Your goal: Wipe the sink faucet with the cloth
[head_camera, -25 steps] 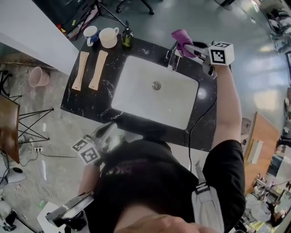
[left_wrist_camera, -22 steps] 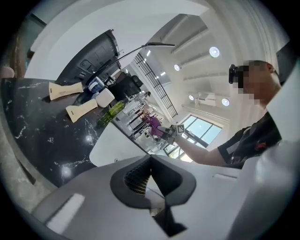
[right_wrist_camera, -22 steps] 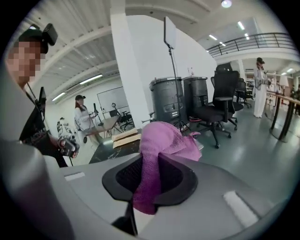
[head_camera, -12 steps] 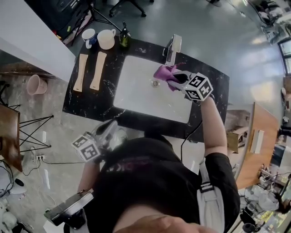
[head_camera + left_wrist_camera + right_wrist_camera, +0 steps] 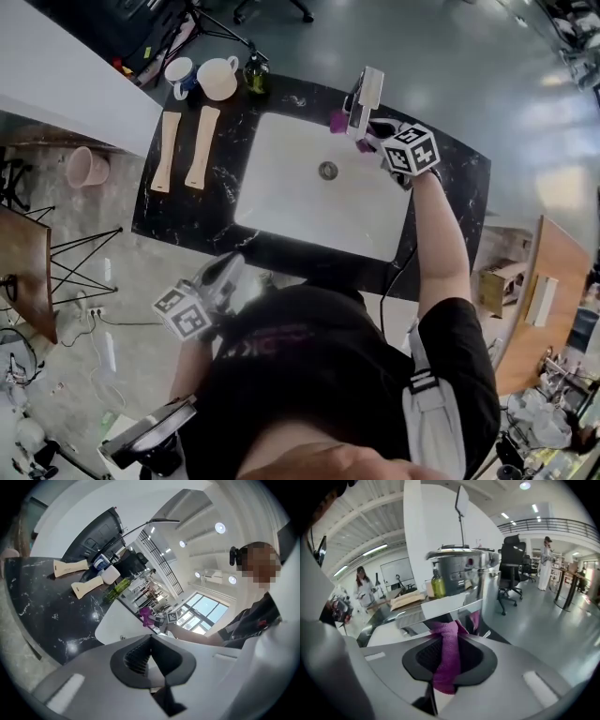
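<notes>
Low at the left, off the near edge of the black marbled surface (image 5: 187,211): left tongs (image 5: 225,269), closed, nothing between them. Well beyond those tongs, flat on the surface: two pale wooden pieces (image 5: 166,145) side by side. Farther back still, a blue-rimmed cup (image 5: 181,70), a cream cup (image 5: 218,78) and a green bottle (image 5: 253,72) in a row. Between both tongs, sunk into the surface: white sink (image 5: 309,197) with its drain showing. Just ahead of the right tongs, at the sink's far rim: chrome faucet (image 5: 364,94). Pinched in the right tongs (image 5: 368,131): purple cloth (image 5: 447,658), bunched, pushed up against the faucet under its spout, purple showing on both sides of the faucet's stem from above.
</notes>
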The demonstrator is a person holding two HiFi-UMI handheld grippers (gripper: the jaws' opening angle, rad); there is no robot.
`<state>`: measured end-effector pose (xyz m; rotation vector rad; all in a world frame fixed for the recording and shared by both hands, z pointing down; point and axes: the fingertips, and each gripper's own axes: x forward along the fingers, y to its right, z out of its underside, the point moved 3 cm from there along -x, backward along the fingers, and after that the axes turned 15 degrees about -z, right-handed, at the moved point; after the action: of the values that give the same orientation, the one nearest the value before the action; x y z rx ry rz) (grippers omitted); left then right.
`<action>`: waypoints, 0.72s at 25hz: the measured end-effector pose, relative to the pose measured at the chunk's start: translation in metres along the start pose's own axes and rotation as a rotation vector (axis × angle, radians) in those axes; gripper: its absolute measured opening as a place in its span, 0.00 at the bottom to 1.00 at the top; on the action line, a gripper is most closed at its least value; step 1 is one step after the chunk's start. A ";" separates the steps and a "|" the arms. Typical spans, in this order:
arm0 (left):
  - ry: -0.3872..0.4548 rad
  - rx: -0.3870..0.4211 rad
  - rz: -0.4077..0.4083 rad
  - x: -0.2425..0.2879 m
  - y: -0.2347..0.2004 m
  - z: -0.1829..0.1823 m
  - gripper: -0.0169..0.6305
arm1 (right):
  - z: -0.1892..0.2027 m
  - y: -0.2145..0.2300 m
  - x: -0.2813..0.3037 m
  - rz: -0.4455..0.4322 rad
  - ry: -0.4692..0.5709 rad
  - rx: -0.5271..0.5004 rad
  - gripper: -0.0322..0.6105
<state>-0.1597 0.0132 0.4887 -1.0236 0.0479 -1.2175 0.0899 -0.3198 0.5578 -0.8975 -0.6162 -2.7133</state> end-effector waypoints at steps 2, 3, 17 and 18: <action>-0.003 -0.011 -0.016 0.005 0.001 0.003 0.03 | -0.012 0.023 -0.002 0.050 0.088 0.042 0.18; -0.005 -0.015 -0.024 0.007 0.002 0.004 0.03 | -0.015 0.031 -0.002 0.064 0.114 0.053 0.18; 0.012 0.013 -0.003 0.005 0.011 0.003 0.03 | 0.006 -0.025 -0.009 -0.012 0.212 0.028 0.18; 0.015 0.017 0.006 0.003 0.011 0.002 0.03 | 0.010 -0.035 -0.012 -0.014 0.224 0.037 0.18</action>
<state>-0.1489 0.0123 0.4839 -0.9991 0.0526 -1.2186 0.0925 -0.2833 0.5465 -0.5712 -0.6256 -2.7521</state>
